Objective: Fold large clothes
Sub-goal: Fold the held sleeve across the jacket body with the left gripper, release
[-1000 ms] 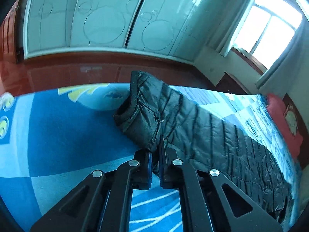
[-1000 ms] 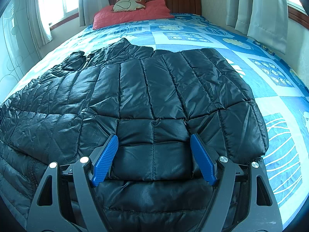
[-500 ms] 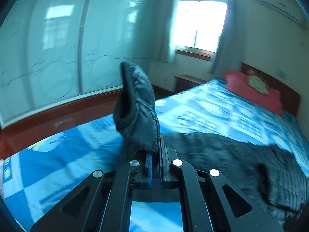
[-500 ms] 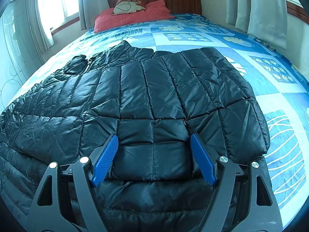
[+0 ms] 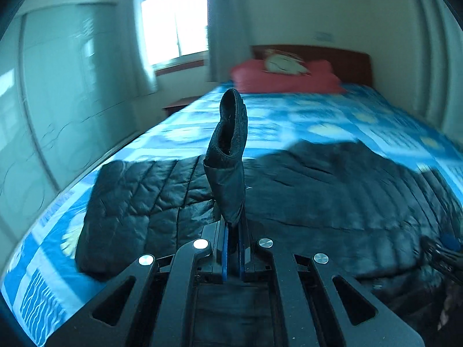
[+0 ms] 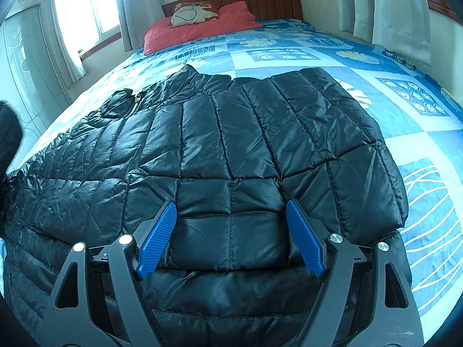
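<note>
While daylight comes through the window [image 6: 86,14] at the left of the room, the bed [image 6: 361,66] fills most of both views, covered in a blue patterned sheet and ending at a wooden headboard [image 6: 260,0]. Across its near half lies the black quilted jacket [image 6: 231,150], spread flat with its collar toward the head of the bed and its hem nearest the right wrist camera; the side toward the right of that view is already folded in over the body, leaving a straight padded edge beside bare sheet. At the head of the bed sits a red pillow [image 6: 202,31] with a smaller pale cushion [image 6: 191,14] on top of it. Over the jacket's hem the right gripper [image 6: 231,237] hovers with its blue-padded jaws spread wide, a quilted panel between them but neither pad pressing on it. In the left wrist view, which is blurred, the left gripper [image 5: 233,248] has its jaws pinched tight on the sleeve cuff [image 5: 228,156], which stands up from the fingers, its open end facing the camera, above the rest of the jacket.
</note>
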